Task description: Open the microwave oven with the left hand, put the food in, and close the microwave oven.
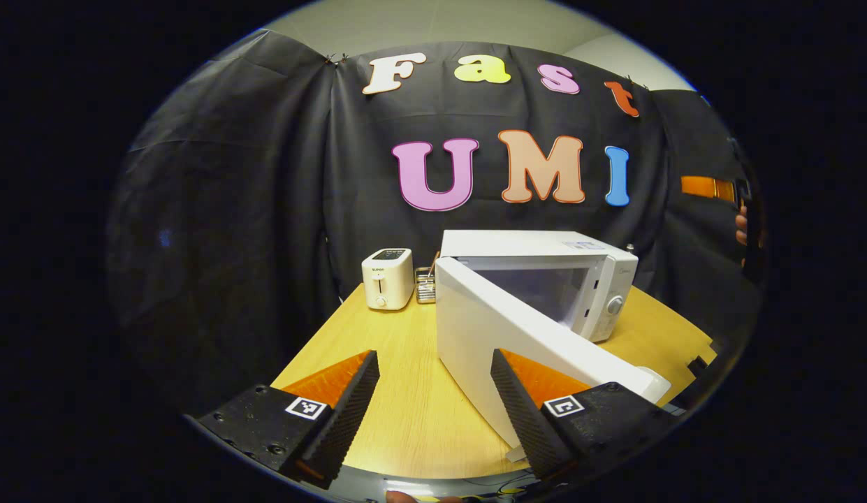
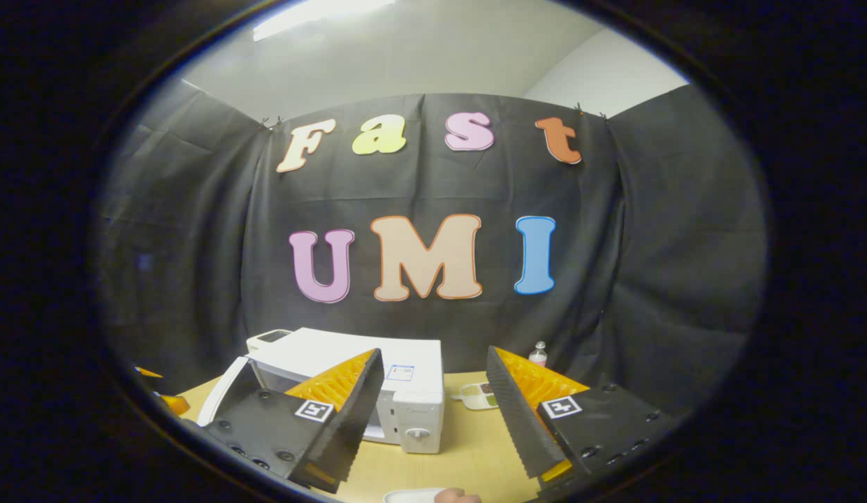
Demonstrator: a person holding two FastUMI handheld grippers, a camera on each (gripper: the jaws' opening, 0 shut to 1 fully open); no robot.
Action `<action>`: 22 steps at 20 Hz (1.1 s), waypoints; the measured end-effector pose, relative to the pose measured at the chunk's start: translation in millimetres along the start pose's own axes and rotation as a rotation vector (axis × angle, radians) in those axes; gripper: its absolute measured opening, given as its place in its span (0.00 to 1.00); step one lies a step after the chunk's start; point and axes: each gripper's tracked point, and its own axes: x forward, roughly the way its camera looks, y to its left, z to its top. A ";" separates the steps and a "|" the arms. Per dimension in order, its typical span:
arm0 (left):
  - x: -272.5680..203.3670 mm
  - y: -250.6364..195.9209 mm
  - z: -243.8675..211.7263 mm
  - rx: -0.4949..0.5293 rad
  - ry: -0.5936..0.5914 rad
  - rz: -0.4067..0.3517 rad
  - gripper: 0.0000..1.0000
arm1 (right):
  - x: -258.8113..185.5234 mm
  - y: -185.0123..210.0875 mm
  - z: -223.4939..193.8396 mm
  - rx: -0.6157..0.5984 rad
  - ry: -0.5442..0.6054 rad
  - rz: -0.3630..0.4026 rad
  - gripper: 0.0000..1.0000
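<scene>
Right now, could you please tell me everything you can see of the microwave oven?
The microwave oven is a white, boxy appliance of glossy plastic or painted metal that stands upright on the wooden table, right of a small white toaster. Its door is hinged on the left and swung wide open toward the left gripper, showing a pale cavity whose contents I cannot make out. A round dial sits on the right-hand control panel. The jaws stand apart, close to the door's edge; contact is unclear.

Wood table [image 1: 405, 391] w/ microwave [image 1: 545, 279], toaster [image 1: 387, 278], rack [image 1: 425, 284].
</scene>
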 end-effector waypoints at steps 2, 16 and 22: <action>0.9 3.0 -11.3 -0.011 0.025 0.020 0.87 | -3.5 -8.4 9.8 0.016 -0.016 -0.010 0.87; -1.7 -56.8 -75.2 -0.023 0.234 -0.090 0.01 | -10.1 -48.0 32.3 0.059 -0.054 -0.048 0.87; 4.9 -80.4 -78.4 0.005 0.249 -0.126 0.00 | -15.0 -68.1 36.0 0.062 -0.063 -0.079 0.87</action>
